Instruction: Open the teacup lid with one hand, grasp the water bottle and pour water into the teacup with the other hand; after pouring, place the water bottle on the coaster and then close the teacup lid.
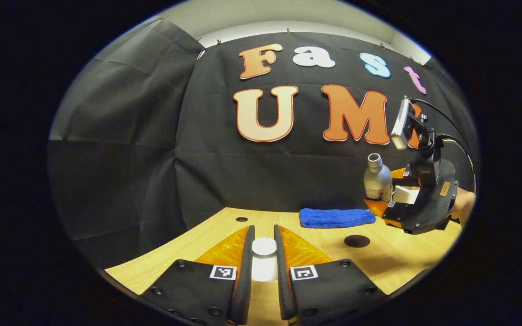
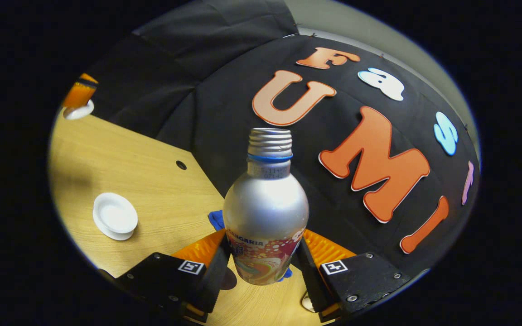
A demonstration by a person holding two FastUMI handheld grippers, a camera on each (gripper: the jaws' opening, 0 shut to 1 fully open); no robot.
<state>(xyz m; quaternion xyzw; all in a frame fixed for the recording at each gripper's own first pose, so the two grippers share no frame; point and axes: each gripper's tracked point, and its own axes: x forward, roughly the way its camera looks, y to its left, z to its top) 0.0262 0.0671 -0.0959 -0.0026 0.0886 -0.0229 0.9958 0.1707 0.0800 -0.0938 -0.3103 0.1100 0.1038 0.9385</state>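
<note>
Your water bottle (image 2: pixel 265 213) is clamped between the fingers of the right gripper (image 2: pixel 263 267) and lifted clear of the desk (image 2: pixel 152 181), its threaded neck uncapped and tipped a little off upright. Off to that gripper's left sits the teacup (image 2: pixel 115 220), white, open at the top and standing alone on the wood. In the left gripper view, the left gripper (image 1: pixel 264 267) has its fingers closed on a white knob, which I take to be the teacup lid (image 1: pixel 264 246), held apart from the cup. A folded blue cloth (image 1: pixel 337 217) lies near the back wall, and the dark round coaster (image 1: pixel 357 241) waits just in front of it. So the lid step looks done and you are carrying the bottle toward pouring. Next, bring the neck over the cup's mouth and tilt slowly, keeping the lid well aside.
</note>
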